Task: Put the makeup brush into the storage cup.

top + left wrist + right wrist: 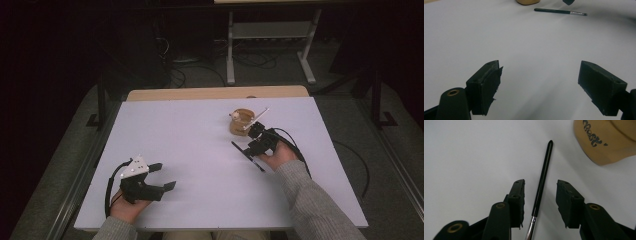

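Two grippers over a white table [200, 150]

Brush [247, 156] lies under the right gripper [251, 141], cup [241, 121] just beyond; the left gripper [162, 176] is well apart, jaws spread.

Brush [542, 180]: glossy black handle, smooth, w/ shiny metal ferrule. Holder [604, 140]: matt tan wood, printed lettering. Tabletop [190, 145]: matt white, smooth. Right gripper [540, 195] jaws: matt black plastic, pads rough-edged.

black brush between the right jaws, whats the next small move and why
Probably close the right gripper on the brush. Its jaws stand open on either side of the black handle, which lies flat on the white table, and neither pad seems to touch it. The tan cup sits apart, out of the way. The left gripper rests open, far off.
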### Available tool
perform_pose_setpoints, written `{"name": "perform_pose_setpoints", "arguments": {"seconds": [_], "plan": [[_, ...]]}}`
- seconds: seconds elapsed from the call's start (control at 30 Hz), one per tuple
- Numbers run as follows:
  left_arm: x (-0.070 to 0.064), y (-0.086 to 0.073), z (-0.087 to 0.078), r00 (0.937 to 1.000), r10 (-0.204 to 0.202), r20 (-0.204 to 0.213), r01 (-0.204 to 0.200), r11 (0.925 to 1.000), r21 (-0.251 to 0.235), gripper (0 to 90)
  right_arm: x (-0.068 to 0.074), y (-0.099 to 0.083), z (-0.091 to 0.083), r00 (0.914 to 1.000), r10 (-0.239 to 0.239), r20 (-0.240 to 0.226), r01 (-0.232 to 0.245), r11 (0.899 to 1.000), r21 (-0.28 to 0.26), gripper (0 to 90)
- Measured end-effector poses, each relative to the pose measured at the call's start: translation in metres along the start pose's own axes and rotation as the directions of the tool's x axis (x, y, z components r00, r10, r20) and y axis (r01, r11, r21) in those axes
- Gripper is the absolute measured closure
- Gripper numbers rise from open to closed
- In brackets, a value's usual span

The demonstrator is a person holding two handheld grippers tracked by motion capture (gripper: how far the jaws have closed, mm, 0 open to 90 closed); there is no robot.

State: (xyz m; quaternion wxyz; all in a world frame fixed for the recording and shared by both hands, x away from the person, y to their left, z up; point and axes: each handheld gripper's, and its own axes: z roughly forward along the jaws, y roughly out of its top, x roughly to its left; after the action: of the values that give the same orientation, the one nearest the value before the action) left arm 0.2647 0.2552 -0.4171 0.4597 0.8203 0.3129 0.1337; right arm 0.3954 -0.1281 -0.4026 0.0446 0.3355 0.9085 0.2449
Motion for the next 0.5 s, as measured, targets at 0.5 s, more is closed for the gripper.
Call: {"name": "perform_pose_setpoints", "arguments": {"seconds": [0.5], "plan": [[0.0,0.0,0.0,1.0,0.004,0.007,-0.004,1.0,-0.004,18.4,0.001,-0.008,0.019,0.9995,0.03,0.007,-0.03,0.999,0.027,67.7]]}}
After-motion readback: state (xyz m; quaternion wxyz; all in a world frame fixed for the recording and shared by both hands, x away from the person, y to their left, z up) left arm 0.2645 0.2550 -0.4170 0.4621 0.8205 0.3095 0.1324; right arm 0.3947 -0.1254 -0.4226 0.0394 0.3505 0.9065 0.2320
